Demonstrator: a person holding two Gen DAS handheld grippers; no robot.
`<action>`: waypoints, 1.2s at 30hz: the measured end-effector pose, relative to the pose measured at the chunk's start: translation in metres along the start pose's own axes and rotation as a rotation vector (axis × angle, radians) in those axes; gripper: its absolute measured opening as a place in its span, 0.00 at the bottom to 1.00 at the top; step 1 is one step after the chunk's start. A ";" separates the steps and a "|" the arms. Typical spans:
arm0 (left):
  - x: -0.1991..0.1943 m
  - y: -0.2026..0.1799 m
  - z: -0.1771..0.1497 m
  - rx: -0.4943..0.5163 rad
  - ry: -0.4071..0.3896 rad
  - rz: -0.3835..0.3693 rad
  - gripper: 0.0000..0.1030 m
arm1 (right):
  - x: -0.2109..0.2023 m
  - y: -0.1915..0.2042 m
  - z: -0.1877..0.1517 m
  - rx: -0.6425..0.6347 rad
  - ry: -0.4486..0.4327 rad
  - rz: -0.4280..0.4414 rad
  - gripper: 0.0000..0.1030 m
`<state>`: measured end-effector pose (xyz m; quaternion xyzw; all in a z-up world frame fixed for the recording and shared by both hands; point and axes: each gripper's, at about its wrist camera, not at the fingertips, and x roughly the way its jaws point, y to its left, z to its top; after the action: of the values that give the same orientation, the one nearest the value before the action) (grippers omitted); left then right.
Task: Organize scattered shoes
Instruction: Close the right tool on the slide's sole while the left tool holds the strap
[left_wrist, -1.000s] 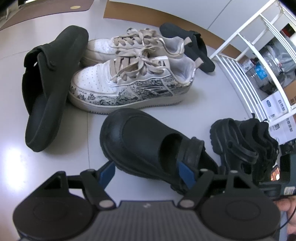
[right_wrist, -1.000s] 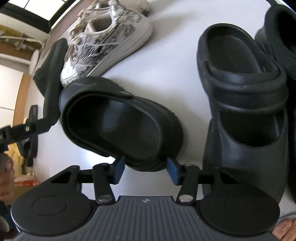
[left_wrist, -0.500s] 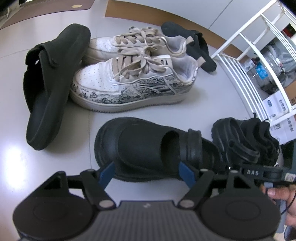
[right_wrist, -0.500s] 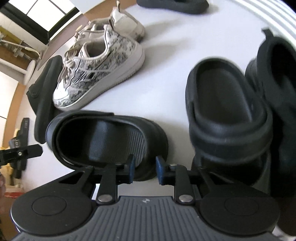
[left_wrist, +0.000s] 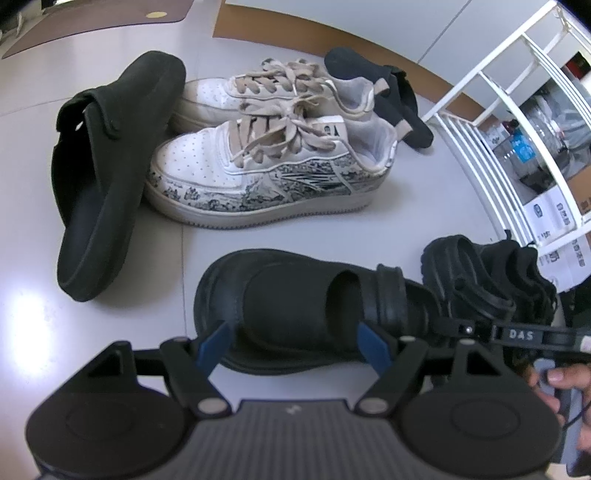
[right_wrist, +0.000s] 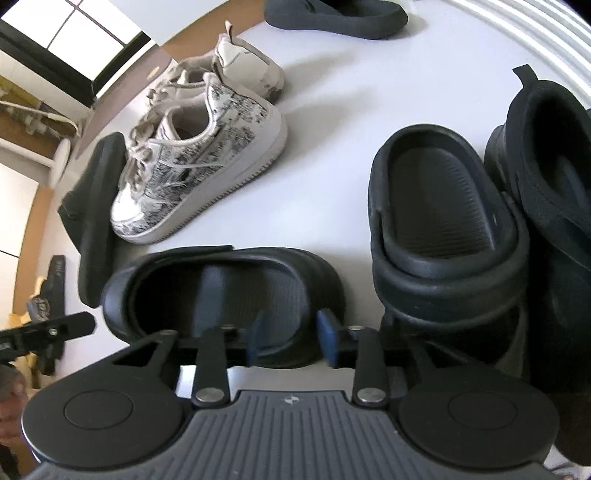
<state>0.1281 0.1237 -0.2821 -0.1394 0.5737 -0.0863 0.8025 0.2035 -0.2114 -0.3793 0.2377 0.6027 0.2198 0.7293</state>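
A black clog (left_wrist: 295, 306) lies flat on the pale floor, toe to the left in the left wrist view. My left gripper (left_wrist: 293, 345) stands open, its blue pads (left_wrist: 214, 343) on either side of the clog's near edge without pressing on it. The right gripper (right_wrist: 290, 338) is at the clog's (right_wrist: 221, 291) heel; its jaws are opening, with the heel rim loose between the pads. The matching clog (right_wrist: 439, 229) stands just right of it, beside another black shoe (right_wrist: 546, 184). From the left wrist view the right gripper (left_wrist: 447, 326) reaches in at the right.
Two white printed sneakers (left_wrist: 266, 177) stand side by side behind the clog. A dark mule (left_wrist: 103, 177) lies on its side to their left, its mate (left_wrist: 384, 96) behind them. A white wire rack (left_wrist: 498, 110) fills the right. A hand (left_wrist: 557, 380) holds the right gripper.
The clog went from tilted to lying flat, nearer its mate. The right gripper's jaws closed on its heel rim, then spread again. My left gripper stayed put.
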 end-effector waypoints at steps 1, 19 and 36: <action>0.000 0.000 0.000 0.000 0.000 0.000 0.76 | -0.001 0.002 0.000 0.007 0.012 0.007 0.42; -0.001 0.004 -0.001 -0.002 0.000 0.001 0.76 | 0.029 -0.006 -0.009 0.266 0.172 0.121 0.51; 0.001 0.005 -0.002 0.000 0.010 0.002 0.76 | 0.035 -0.007 0.007 0.254 0.110 0.159 0.24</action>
<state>0.1265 0.1279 -0.2855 -0.1382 0.5779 -0.0862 0.7997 0.2170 -0.1962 -0.4096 0.3627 0.6439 0.2116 0.6396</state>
